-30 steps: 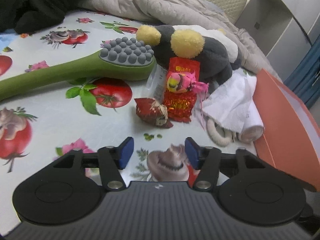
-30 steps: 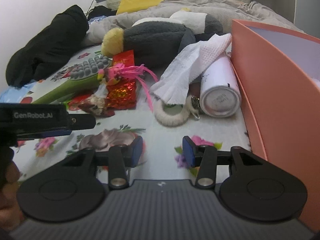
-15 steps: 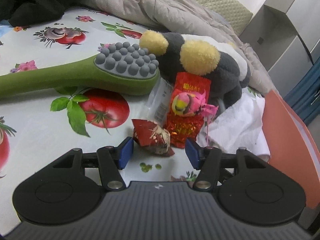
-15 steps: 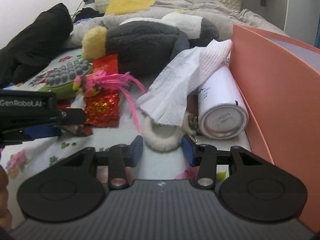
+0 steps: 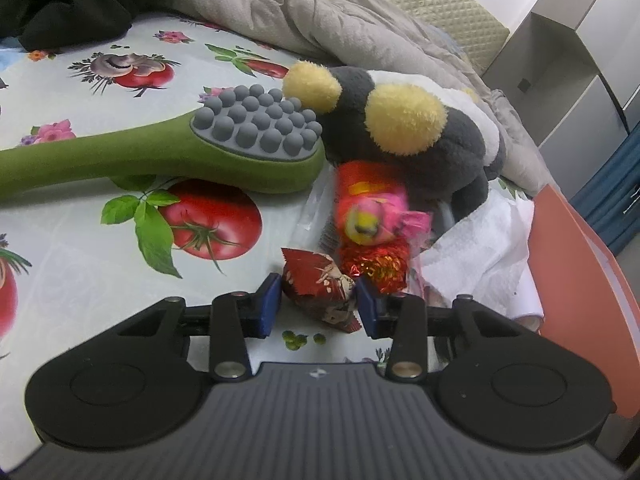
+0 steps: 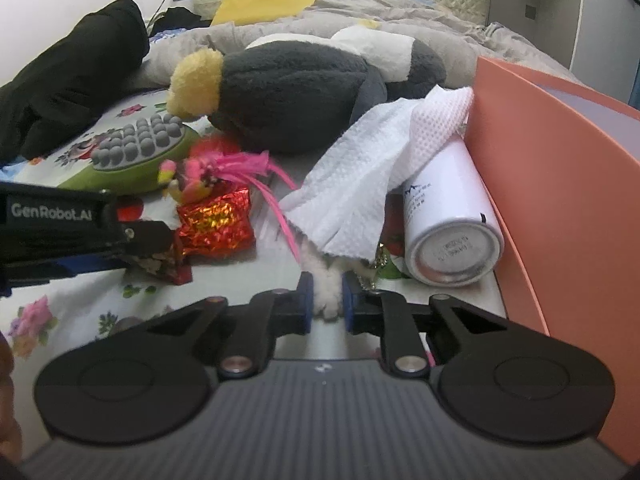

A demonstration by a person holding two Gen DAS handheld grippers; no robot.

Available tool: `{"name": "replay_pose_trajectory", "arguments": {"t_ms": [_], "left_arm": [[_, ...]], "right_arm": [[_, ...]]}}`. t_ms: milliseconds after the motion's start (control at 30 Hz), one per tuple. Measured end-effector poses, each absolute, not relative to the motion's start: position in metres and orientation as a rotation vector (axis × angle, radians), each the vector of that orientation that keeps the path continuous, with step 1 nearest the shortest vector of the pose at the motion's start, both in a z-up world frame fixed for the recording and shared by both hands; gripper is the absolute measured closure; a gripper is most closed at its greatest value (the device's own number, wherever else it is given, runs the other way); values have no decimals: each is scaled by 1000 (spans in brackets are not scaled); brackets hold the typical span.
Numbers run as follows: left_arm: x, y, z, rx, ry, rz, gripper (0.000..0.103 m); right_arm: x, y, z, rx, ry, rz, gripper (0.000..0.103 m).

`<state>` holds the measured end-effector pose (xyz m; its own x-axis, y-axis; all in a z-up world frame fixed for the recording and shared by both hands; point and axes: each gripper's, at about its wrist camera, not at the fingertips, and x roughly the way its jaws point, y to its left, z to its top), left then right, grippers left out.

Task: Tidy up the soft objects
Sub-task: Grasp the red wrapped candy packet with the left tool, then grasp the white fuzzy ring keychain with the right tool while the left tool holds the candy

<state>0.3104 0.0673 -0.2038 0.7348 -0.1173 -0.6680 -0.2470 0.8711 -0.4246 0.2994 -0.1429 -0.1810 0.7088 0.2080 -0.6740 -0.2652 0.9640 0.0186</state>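
While the left claw (image 5: 316, 304) sits low over the bed sheet (image 5: 72, 248), its blue pads flank a red snack packet (image 5: 320, 288), closed in on both sides and touching or nearly touching it. Just beyond the packet lies a shiny red pouch (image 5: 376, 268) with a blurred pink feathered toy (image 5: 376, 216) on top. To the left a green massage brush (image 5: 180, 152) with grey knobs lies flat on the tomato print. Behind it rests a grey plush toy (image 5: 432, 148) with yellow tufts, and a white paper towel (image 5: 480, 248) lies beside an orange box (image 5: 580, 280) at the right.

In the right wrist view, the right claw (image 6: 325, 304) is narrowed onto a white fluffy ring (image 6: 326, 284), pinching the near part of it; the paper towel (image 6: 372, 168) covers the ring's far side. A white can (image 6: 448, 216) lies on its side just right of the ring, against the orange box (image 6: 560, 208). The plush toy (image 6: 288, 96) lies behind the towel. At the left the other claw (image 6: 80, 240) reaches to the snack packet (image 6: 168, 264), beside the shiny pouch (image 6: 216, 220), the pink toy (image 6: 216, 172) and the brush (image 6: 140, 156).
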Motion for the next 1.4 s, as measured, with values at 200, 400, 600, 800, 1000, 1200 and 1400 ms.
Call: {"name": "replay_pose_trajectory", "arguments": {"t_ms": [200,400,600,800,1000,1200,1400], "left_arm": [[290,67,-199,-525,765,71,57],[271,68,-188,-513,778,50,57],[246,55,-172,-457,774,15,57],[216,36,-165,-401,795,-24,57],[187,26,-162,-382,811,-44,57],[168,16,-163,-341,835,-55,57],[160,15,-164,-325,846,-39,57]], "right_arm": [[279,-150,-176,-84,762,285,85],[249,-157,-170,-94,785,304,85],[214,-166,-159,-87,797,310,85],[181,-173,-153,-67,826,329,85],[155,-182,-149,-54,847,354,83],[146,-190,-148,-8,852,383,66],[144,-192,-144,-28,804,372,40]]}}
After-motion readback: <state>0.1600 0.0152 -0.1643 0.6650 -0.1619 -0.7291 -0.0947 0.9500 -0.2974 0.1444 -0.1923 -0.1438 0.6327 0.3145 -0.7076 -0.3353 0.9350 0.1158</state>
